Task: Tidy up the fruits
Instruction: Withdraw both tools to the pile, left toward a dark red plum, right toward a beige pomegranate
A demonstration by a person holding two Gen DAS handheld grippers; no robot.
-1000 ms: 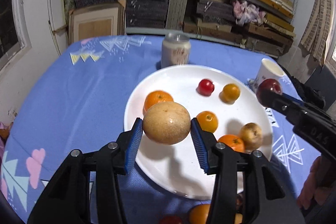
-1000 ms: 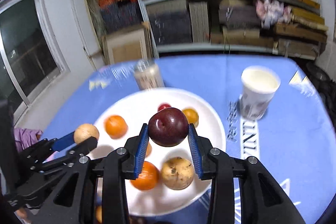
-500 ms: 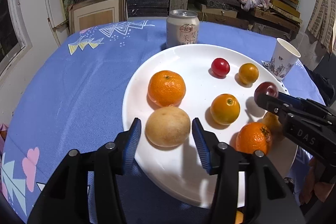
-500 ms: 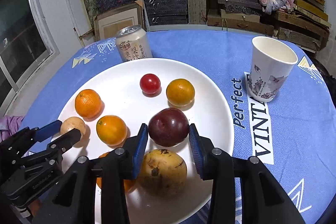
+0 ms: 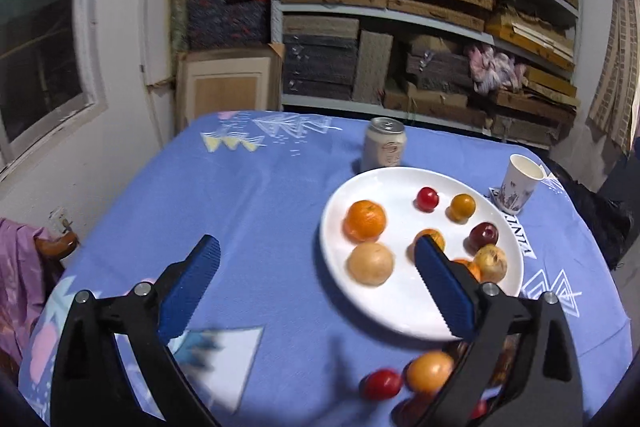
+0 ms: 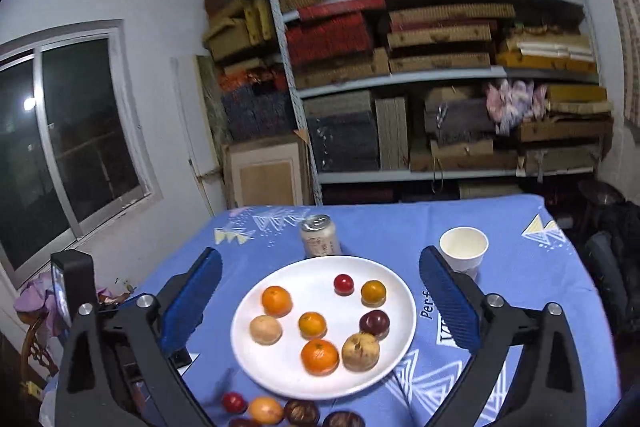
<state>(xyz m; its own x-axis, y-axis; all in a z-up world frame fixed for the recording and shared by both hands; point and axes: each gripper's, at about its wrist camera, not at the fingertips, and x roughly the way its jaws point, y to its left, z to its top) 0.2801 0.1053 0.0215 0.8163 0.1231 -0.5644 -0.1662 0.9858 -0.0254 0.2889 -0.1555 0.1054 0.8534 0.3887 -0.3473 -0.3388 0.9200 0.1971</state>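
A white plate [image 6: 280,367] holds several fruits. Among them are a tan round fruit [image 6: 265,329] at its left and a dark plum [image 6: 374,322] at its right. My right gripper [image 6: 320,254] hangs above and behind the plate, its jaws opening wide with nothing between them. In the left wrist view the left gripper [image 5: 316,243] is also opening and grips nothing. The tan fruit [image 5: 370,263] lies free on the plate [image 5: 400,319] ahead of it. The plum [image 5: 484,235] rests further right, beside a russet pear [image 5: 491,261].
Loose fruits lie on the blue cloth in front of the plate: a red one [image 6: 233,401], an orange one [image 6: 264,409] and dark ones [image 6: 301,411]. A drink can [image 6: 320,237] and a paper cup [image 6: 464,247] stand behind the plate. Shelves fill the back wall.
Both grippers set their fruit down on the plate, the left the tan fruit and the right the plum. Both then opened wide and drew back and upward.
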